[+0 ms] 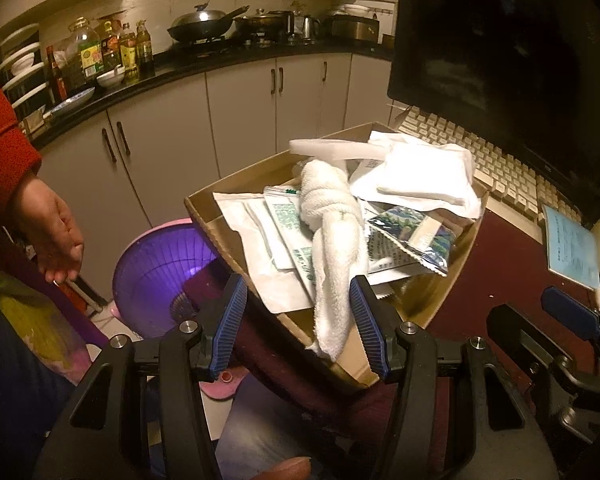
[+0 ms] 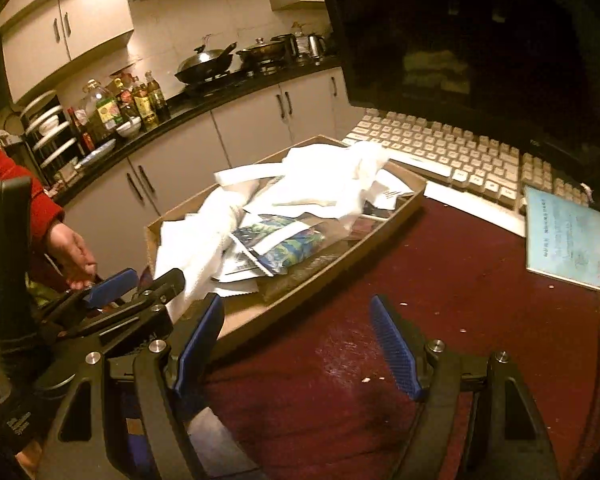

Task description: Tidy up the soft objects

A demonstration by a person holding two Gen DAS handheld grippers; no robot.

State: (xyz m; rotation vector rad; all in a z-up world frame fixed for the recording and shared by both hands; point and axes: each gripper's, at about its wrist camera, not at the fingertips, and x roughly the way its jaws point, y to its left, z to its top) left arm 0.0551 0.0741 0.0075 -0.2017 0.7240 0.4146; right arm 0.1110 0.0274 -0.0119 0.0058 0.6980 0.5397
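Note:
A shallow cardboard box [image 1: 208,216] [image 2: 410,200] sits on the dark red table. It holds a knotted white towel [image 1: 332,240] [image 2: 212,240], a folded white cloth [image 1: 424,180] [image 2: 332,176], a blue-green printed packet [image 1: 412,236] [image 2: 284,248] and white paper pouches [image 1: 256,240]. The towel's end hangs over the box's near edge. My left gripper [image 1: 298,312] is open, its blue pads either side of that towel end, just before the box. My right gripper [image 2: 296,340] is open and empty over the table, right of the box. The left gripper also shows at the left of the right wrist view [image 2: 112,284].
A purple plastic basket [image 1: 160,280] stands on the floor left of the table. A person's hand in a red sleeve [image 1: 56,236] hangs at the left. A keyboard [image 2: 460,152], dark monitor [image 2: 480,40] and blue booklet [image 2: 568,240] lie behind and right of the box.

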